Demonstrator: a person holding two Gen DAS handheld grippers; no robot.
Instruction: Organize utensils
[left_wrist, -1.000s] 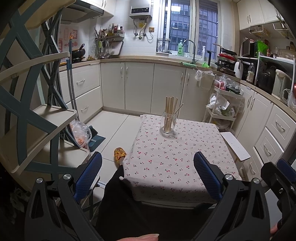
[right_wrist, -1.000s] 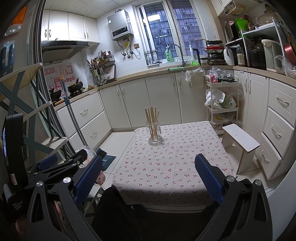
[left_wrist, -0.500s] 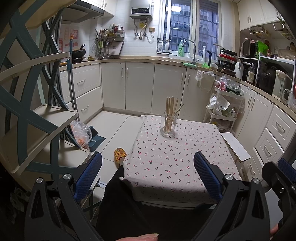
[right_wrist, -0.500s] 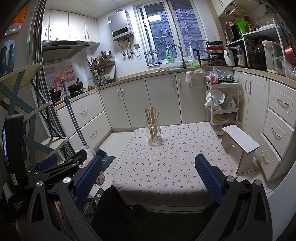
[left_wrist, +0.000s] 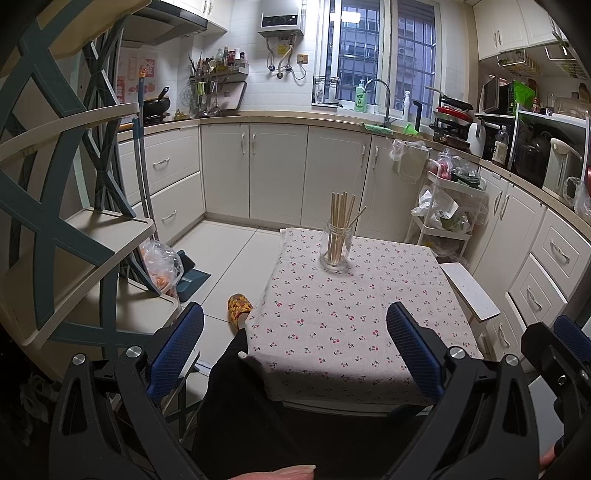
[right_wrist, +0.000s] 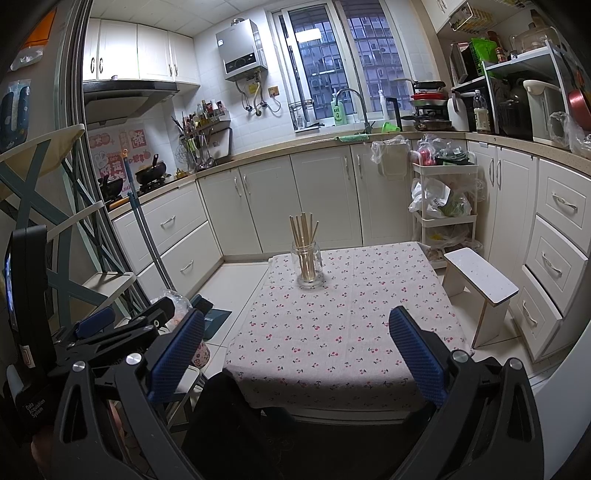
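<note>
A clear glass jar (left_wrist: 335, 248) holding several wooden chopsticks (left_wrist: 341, 212) stands upright at the far end of a small table with a cherry-print cloth (left_wrist: 332, 321). It shows in the right wrist view too, the jar (right_wrist: 306, 266) with its chopsticks (right_wrist: 303, 229) on the cloth (right_wrist: 332, 332). My left gripper (left_wrist: 293, 349) is open and empty, held back above the table's near edge. My right gripper (right_wrist: 295, 354) is open and empty, also near the front edge, far from the jar.
A tiered shelf rack (left_wrist: 74, 236) stands at the left, a white stool (right_wrist: 480, 280) and a trolley with bags (right_wrist: 443, 206) at the right. Kitchen cabinets (left_wrist: 277, 170) line the walls. My leg (left_wrist: 229, 369) and slipper (left_wrist: 239, 304) are by the table's left corner.
</note>
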